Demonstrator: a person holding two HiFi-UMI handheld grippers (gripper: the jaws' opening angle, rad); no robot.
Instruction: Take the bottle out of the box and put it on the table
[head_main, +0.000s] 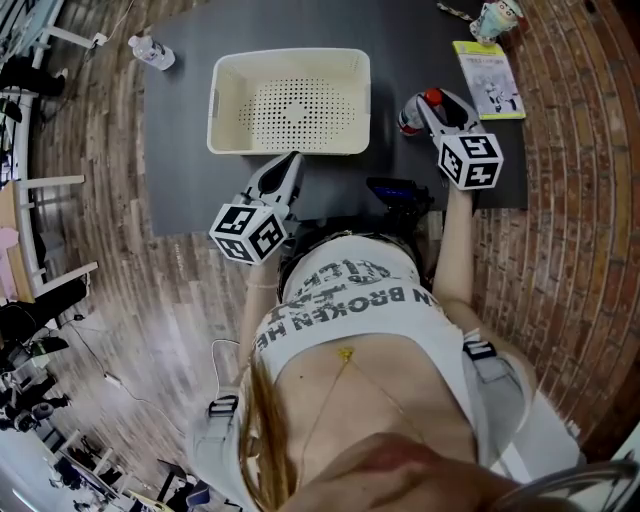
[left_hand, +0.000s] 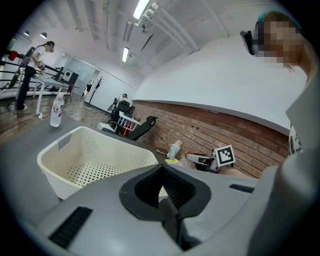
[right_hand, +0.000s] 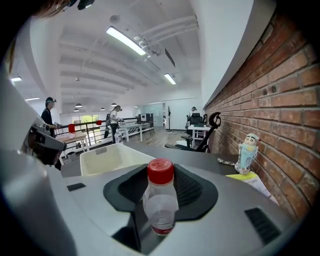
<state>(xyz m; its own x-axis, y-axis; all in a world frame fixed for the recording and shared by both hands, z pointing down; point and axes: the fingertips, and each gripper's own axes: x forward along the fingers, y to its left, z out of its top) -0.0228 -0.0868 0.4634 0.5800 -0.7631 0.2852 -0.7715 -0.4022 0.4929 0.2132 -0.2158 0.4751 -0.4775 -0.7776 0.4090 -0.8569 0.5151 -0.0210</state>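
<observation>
Only the red cap and a little of the clear body of the bottle (head_main: 412, 118) show in the head view, because the right gripper (head_main: 435, 106) covers the rest. It is outside the box, near the box's right wall and over the dark table (head_main: 180, 160). In the right gripper view the jaws cut off its base too, so neither view shows whether it touches the table. That view does show it upright between the jaws, which are clamped on its sides. The left gripper (left_hand: 163, 174) has its jaws pressed together with nothing between them, and it sits close to the box's front wall.

There are two bottles: the held one, and a second clear bottle (head_main: 152, 52) standing at the table's far left corner, well apart from it. There is one box (head_main: 290, 55), a cream perforated basket with its floor bare. One small figurine (head_main: 497, 18) and one yellow booklet (head_main: 488, 80) are at the table's far right, by the brick wall (head_main: 580, 150). A black object (head_main: 400, 195) near the person's waist is too dark to make out.
</observation>
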